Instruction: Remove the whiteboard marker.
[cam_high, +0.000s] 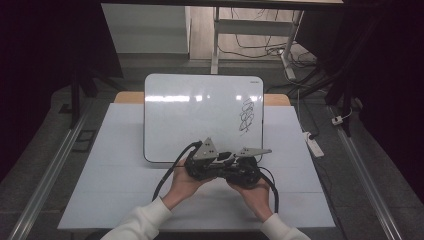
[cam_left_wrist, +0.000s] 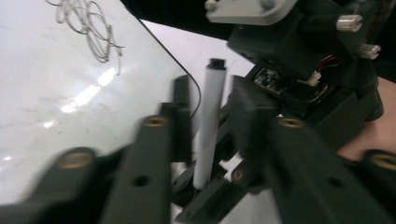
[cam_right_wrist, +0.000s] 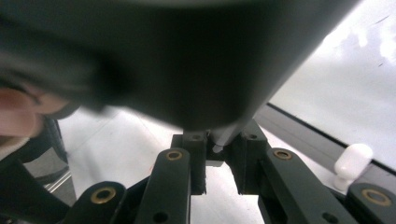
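A white marker (cam_left_wrist: 208, 116) with a black end stands between the jaws of my left gripper (cam_left_wrist: 212, 95), which stand open with thin gaps on either side of the barrel. The marker's far end sits in my right gripper (cam_right_wrist: 220, 140), which is shut on it; the left gripper's dark body looms just above. From above, the left gripper (cam_high: 220, 161) and the right gripper (cam_high: 232, 161) face each other, tips together, at the front edge of the whiteboard (cam_high: 200, 115). A black scribble (cam_high: 246, 116) marks the board's right side.
The whiteboard lies on a white table sheet (cam_high: 125, 185). A small white rounded piece (cam_right_wrist: 352, 161), like a cap, rests by the board's dark edge. A power strip (cam_high: 314, 143) lies on the floor at the right. Table legs and cables stand behind.
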